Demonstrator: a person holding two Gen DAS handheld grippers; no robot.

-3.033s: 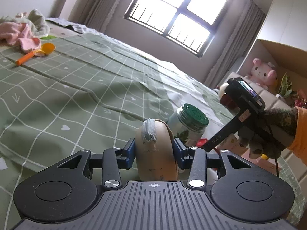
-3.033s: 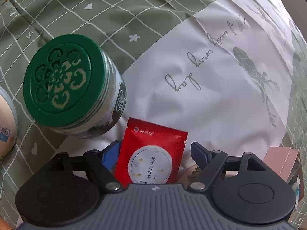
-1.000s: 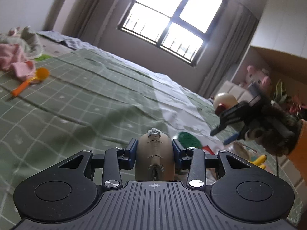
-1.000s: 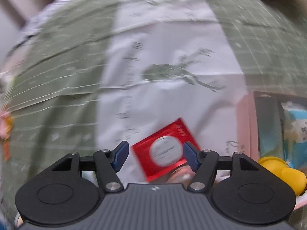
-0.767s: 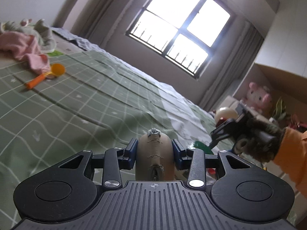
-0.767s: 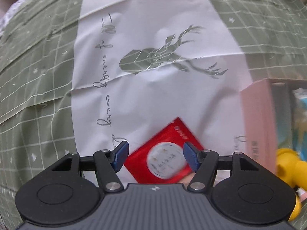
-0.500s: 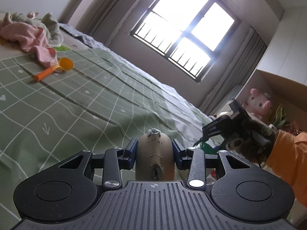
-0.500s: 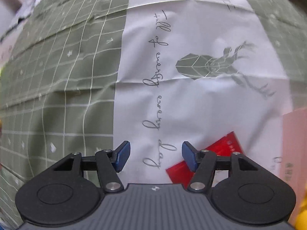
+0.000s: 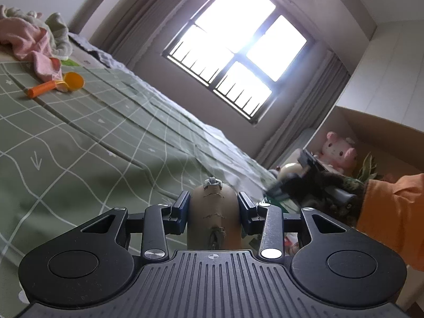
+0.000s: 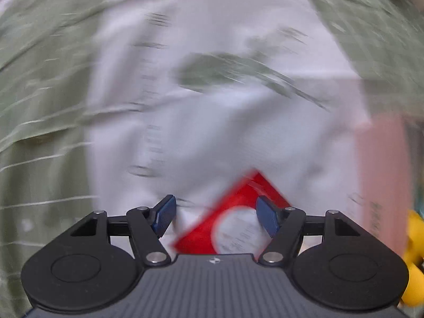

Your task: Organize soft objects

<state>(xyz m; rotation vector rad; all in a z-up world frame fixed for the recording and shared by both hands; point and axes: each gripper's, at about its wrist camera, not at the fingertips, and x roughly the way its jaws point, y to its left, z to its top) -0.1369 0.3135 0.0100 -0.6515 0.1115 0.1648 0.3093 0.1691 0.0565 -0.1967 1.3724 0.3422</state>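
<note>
Left gripper (image 9: pixel 213 209): jaws clamped on the flanks of a tan soft object (image 9: pixel 214 217); both blue pads touch its sides.
Tan soft object: rounded, stitched down the front, with a small grey knot at its top; it stands upright between the pads, above the green checked bedspread (image 9: pixel 79 143).
Left gripper pose: pointed along the bed toward the far window (image 9: pixel 235 66), tilted so that the bed surface slopes from upper left to lower right in the left wrist view.
Right gripper (image 10: pixel 215 216): jaws apart with a wide gap; nothing sits between the pads.
Right gripper pose: aimed downward at the white panel of the bedspread (image 10: pixel 212 122); the right wrist view is heavily motion-blurred.
Right hand (image 9: pixel 318 188): gloved, with an orange sleeve (image 9: pixel 392 212), visible to the right in the left wrist view, wrapped around the handle of the right gripper low over the bed; blurred.
Red packet (image 10: pixel 233 225): lies flat on the white panel, just beyond the right gripper and partly behind its right pad; whether it touches the pad cannot be told.
Pink box (image 10: pixel 381 175): right of the packet, on the bed; a yellow object (image 10: pixel 413 265) shows at the right edge.
Far left of bed: pink cloth (image 9: pixel 29 42) and an orange scoop (image 9: pixel 57 84) just beside it.
Far right: pink plush toy (image 9: pixel 338 151) in a cardboard box (image 9: pixel 384 143).
</note>
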